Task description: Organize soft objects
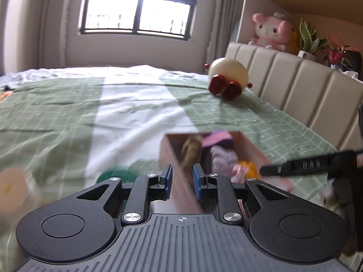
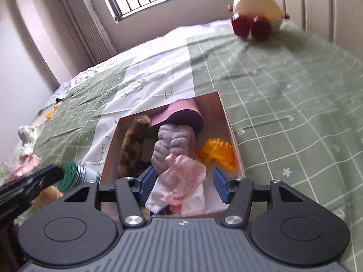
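A pink open box [image 2: 229, 122] sits on the green checked bed cover; it also shows in the left wrist view [image 1: 254, 149]. It holds a brown furry item [image 2: 132, 147], grey yarn [image 2: 172, 145], a pink and purple piece [image 2: 183, 113], an orange flower [image 2: 217, 151] and a white and pink cloth [image 2: 181, 185]. My right gripper [image 2: 183, 184] is open above the box, with the cloth between its fingers but not pinched. My left gripper [image 1: 181, 181] is open with the box's left wall between its fingers. A green yarn ball [image 2: 70, 176] lies left of the box.
A cream plush with red feet [image 1: 226, 77] lies near the padded headboard [image 1: 295, 86]. A pink plush [image 1: 270, 31] and plants sit on the shelf behind. Small soft items [image 2: 27, 140] lie at the bed's left side. A window is beyond the bed.
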`<state>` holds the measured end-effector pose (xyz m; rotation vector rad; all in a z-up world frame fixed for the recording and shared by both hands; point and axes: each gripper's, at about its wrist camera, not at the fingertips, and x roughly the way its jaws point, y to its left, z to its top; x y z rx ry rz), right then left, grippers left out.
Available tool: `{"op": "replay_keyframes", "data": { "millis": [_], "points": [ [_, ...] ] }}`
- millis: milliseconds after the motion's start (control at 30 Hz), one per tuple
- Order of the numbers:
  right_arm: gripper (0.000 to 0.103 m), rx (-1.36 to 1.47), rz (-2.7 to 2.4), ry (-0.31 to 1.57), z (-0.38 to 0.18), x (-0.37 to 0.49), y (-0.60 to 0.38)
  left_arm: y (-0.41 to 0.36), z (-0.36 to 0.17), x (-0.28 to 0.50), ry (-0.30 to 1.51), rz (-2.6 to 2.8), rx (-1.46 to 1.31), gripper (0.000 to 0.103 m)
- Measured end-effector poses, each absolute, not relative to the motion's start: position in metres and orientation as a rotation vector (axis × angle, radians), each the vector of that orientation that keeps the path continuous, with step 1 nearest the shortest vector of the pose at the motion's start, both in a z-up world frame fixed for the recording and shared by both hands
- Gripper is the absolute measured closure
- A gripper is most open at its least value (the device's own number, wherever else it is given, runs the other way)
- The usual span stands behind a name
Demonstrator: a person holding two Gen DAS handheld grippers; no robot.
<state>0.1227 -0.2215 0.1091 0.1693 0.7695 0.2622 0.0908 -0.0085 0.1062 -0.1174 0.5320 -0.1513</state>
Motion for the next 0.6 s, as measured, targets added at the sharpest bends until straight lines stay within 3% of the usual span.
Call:
{"op": "replay_keyframes", "data": {
  "millis": [100,233,367,600],
  "points": [
    [0.034,0.12,0.275,0.685,0.103,0.086,-0.201,-0.003,0.082,0.05,0.52,-0.095,-0.117,0.081],
    [0.031,0.036,0.271,0.652,0.074,0.045,-0.168,0.005,0.041,0.02,0.585,-0.065,-0.164,0.081],
    [0.031,-0.054,0.291,0.748,0.03,0.03,-0.141,0.01,0.01,0.006,0.626,0.014,-0.133,0.081],
    [0.009,-0.084,0.217,0.709,0.017,0.023,-0.137,0.016,0.0,-0.003,0.613,0.024,-0.15,0.081]
  ]
}}
